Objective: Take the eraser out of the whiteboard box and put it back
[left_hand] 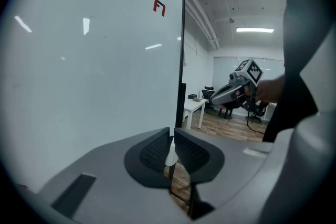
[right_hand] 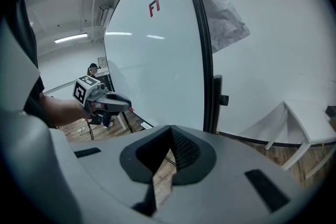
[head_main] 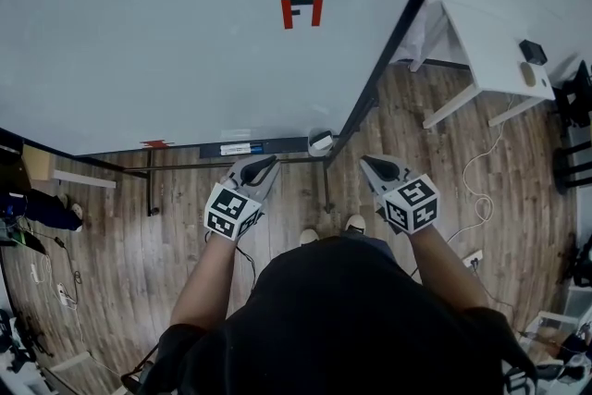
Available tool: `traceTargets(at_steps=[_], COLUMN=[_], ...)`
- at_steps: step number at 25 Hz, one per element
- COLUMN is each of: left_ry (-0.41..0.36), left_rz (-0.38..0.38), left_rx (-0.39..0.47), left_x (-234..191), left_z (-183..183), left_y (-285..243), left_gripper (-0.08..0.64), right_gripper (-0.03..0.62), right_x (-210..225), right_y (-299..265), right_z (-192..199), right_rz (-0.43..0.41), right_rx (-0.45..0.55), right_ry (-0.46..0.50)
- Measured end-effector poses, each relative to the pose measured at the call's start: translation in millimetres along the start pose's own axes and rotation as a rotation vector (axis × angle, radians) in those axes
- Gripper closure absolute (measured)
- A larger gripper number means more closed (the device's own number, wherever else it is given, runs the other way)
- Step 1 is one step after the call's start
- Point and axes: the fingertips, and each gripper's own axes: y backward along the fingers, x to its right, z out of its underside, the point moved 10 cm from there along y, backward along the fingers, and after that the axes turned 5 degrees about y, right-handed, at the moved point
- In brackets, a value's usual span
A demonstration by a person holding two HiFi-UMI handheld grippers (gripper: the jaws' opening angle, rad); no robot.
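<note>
A small open box (head_main: 321,141) sits at the right end of the whiteboard's tray (head_main: 185,152), with a pale block in it that looks like the eraser. My left gripper (head_main: 269,163) hangs just below and left of the box, jaws shut with nothing held. My right gripper (head_main: 368,162) is level with it to the right of the box, and its jaws also look shut and empty. In the left gripper view the pads (left_hand: 157,150) meet in front of the whiteboard (left_hand: 79,60). The right gripper view shows its pads (right_hand: 184,148) closed near the board's black frame (right_hand: 208,71).
A red and black mark (head_main: 302,12) sits high on the whiteboard. A white table (head_main: 495,51) stands at the right behind the board. Cables and a power strip (head_main: 472,258) lie on the wooden floor. The person's feet (head_main: 331,229) are below the tray.
</note>
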Motion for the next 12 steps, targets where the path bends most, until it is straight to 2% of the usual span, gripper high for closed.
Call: traceTargets(at_steps=[12], left_ry=[-0.031], left_rz=[-0.004], left_rx=[-0.029], left_x=[10.4], left_z=[-1.4], left_y=[-18.5], left_gripper=[0.523], right_gripper=[0.598], right_x=[11.1], right_y=[6.9], right_z=[6.1], right_rz=[-0.011], right_rx=[0.011], right_ry=[0.006])
